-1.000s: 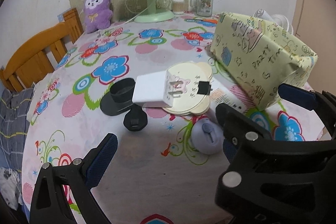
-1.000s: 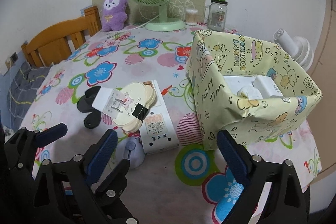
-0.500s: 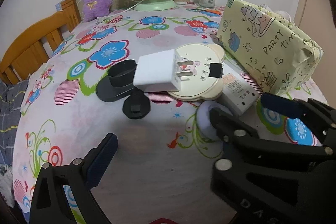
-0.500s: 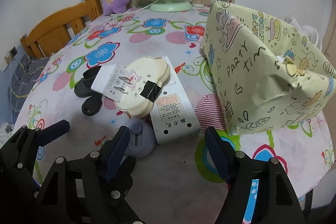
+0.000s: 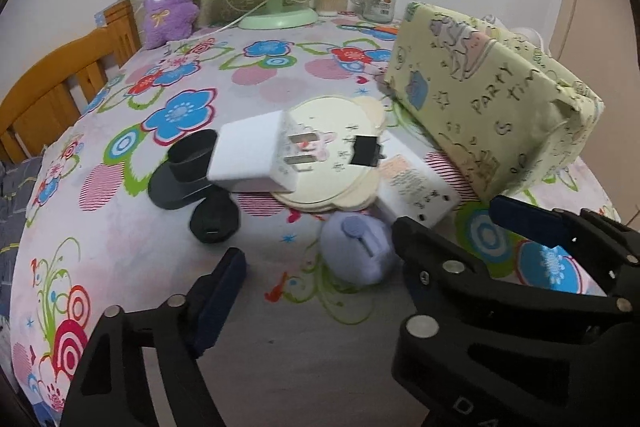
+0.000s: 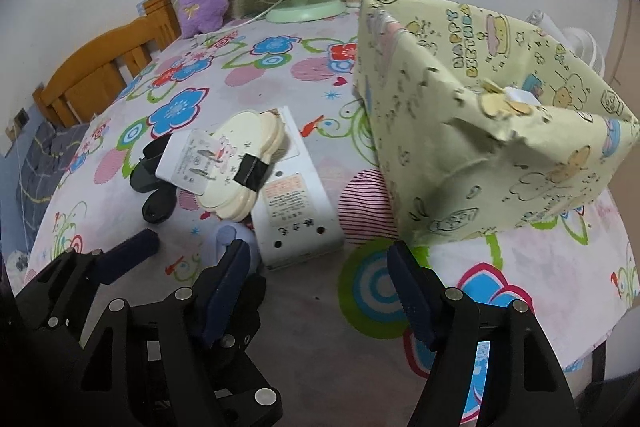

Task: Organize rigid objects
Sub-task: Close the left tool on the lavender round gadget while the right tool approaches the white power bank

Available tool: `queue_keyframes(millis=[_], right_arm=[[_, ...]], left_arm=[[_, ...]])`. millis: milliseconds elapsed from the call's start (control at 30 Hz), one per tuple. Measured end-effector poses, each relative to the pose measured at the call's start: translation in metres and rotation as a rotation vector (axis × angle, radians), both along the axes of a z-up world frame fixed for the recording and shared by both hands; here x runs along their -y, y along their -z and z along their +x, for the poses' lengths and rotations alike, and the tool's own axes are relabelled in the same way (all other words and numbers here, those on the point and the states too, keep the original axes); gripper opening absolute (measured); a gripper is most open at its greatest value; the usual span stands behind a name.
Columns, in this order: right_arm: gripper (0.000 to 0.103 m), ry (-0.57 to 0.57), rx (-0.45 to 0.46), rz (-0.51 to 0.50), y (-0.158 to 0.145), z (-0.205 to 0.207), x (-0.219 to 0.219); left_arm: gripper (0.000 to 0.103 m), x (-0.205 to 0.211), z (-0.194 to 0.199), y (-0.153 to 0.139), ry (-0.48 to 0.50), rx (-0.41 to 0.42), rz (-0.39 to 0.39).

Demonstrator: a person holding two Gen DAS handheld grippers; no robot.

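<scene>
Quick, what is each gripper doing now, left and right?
Left gripper: jaws closing around the lilac object, not pressing it yet.
Right gripper: open, holding nothing.

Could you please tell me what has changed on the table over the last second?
Both grippers narrowed: the right gripper first, the left gripper closing now around the lilac object, not visibly gripping it. The white charger, cream discs and box stayed put.

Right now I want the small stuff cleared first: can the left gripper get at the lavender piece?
Probably yes. The lavender piece lies just ahead of the left gripper, whose jaws are closing with nothing between them yet. The right gripper crowds it on one side.
</scene>
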State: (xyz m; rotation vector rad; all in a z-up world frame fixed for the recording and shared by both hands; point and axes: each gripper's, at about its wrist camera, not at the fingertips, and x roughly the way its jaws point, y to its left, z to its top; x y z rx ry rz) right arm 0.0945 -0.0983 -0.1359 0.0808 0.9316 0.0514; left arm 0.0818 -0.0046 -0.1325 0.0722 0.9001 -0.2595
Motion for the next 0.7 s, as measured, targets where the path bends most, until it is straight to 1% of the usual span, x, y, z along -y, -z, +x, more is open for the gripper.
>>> queue_keyframes(millis=[67,167,200,233,333,533,567,600,633,667,700], right_arm=[[0.074,0.008,0.000,0.014,0.000,0.000,0.004],[0.075,0.002,-0.008,0.041,0.001,0.002,0.008],[0.075,0.000,-0.009,0.043,0.002,0.002,0.008],[0.075,-0.004,-0.011,0.049,0.002,0.002,0.008],[0.075,-0.022,-0.012,0.063,0.003,0.002,0.004],[0.075,-0.051,0.002,0.037,0.001,0.004,-0.011],[0.075,-0.048,0.015,0.013,0.000,0.003,-0.015],[0.075,-0.038,0.031,-0.026,-0.001,0.004,-0.020],[0.075,-0.030,0.058,-0.092,-0.004,0.005,-0.025],[0.075,-0.031,0.072,-0.123,-0.005,0.006,-0.028],[0.075,-0.037,0.078,-0.135,-0.006,0.008,-0.030]], left_arm=[[0.077,0.004,0.000,-0.001,0.012,-0.001,-0.007],[0.067,0.008,0.000,-0.002,0.031,-0.005,-0.015],[0.062,0.009,-0.001,-0.002,0.039,-0.006,-0.019],[0.054,0.009,-0.002,-0.003,0.057,-0.009,-0.028],[0.041,0.009,-0.004,-0.005,0.086,-0.024,-0.049],[0.041,-0.002,-0.004,-0.005,0.071,-0.028,-0.048],[0.041,-0.005,-0.004,-0.005,0.065,-0.029,-0.045],[0.040,-0.008,-0.003,-0.005,0.043,-0.017,-0.019],[0.040,-0.010,-0.003,-0.004,0.019,0.004,0.027],[0.040,-0.012,-0.002,-0.004,0.008,0.016,0.048],[0.040,-0.018,0.001,-0.004,-0.002,0.010,0.037]])
